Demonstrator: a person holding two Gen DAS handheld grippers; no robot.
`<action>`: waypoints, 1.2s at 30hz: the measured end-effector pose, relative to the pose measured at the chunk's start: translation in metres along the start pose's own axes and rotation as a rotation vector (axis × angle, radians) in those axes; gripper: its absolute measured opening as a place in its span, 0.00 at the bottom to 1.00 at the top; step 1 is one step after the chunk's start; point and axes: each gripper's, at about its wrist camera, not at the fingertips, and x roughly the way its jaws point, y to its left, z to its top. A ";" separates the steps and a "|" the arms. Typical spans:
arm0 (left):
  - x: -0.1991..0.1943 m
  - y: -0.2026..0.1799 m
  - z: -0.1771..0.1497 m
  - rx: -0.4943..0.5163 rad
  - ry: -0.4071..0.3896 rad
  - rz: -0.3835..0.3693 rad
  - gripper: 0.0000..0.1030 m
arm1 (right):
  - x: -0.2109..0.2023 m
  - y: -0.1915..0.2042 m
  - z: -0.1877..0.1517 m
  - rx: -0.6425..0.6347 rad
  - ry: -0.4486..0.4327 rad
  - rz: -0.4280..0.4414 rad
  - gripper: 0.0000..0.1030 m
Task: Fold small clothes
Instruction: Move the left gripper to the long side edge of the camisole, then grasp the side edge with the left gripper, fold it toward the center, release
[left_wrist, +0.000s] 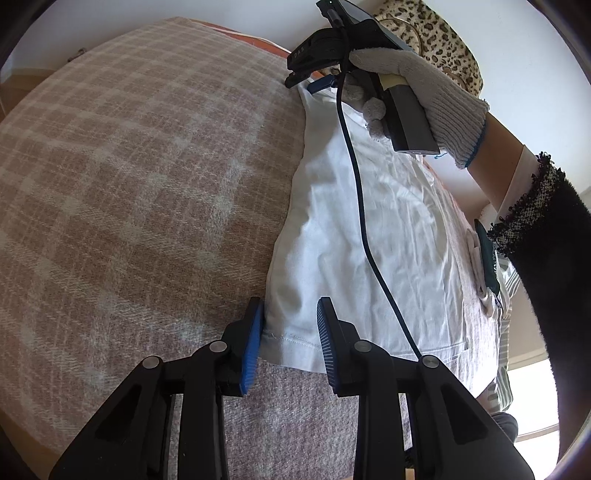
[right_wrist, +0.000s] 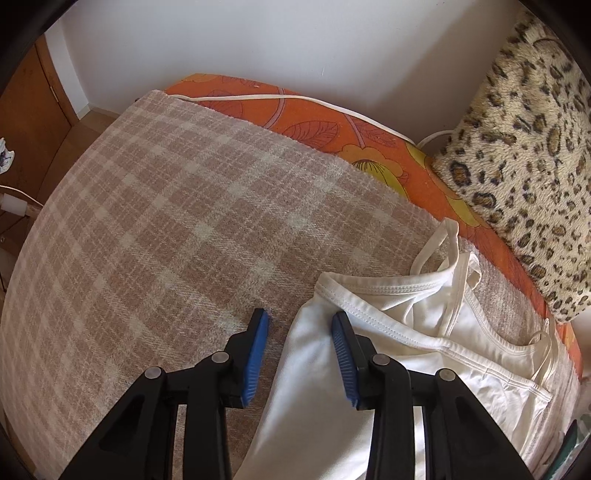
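A white strappy top (left_wrist: 369, 229) lies flat on a pink plaid blanket (left_wrist: 129, 177). My left gripper (left_wrist: 290, 328) is open, its jaws either side of the top's hemmed bottom-left corner. In the right wrist view the top (right_wrist: 406, 354) shows its neckline and thin straps (right_wrist: 439, 240). My right gripper (right_wrist: 299, 332) is open, astride the top's folded left edge near the neckline. It also shows in the left wrist view (left_wrist: 314, 79), held by a gloved hand (left_wrist: 417, 92) at the top's far end.
An orange flowered sheet (right_wrist: 314, 125) lies beyond the blanket, against a white wall. A leopard-print cushion (right_wrist: 524, 158) sits at the right. A cable (left_wrist: 362, 206) hangs across the top. A wooden door (right_wrist: 33, 99) stands at the left.
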 end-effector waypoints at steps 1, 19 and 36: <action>0.001 -0.002 0.000 0.010 0.002 0.009 0.14 | 0.001 0.001 0.002 0.000 -0.005 0.006 0.18; -0.015 -0.020 0.000 0.047 -0.077 -0.051 0.05 | -0.031 -0.073 -0.008 0.226 -0.138 0.197 0.00; -0.004 -0.089 -0.004 0.222 -0.060 -0.115 0.05 | -0.052 -0.128 -0.039 0.241 -0.178 0.120 0.00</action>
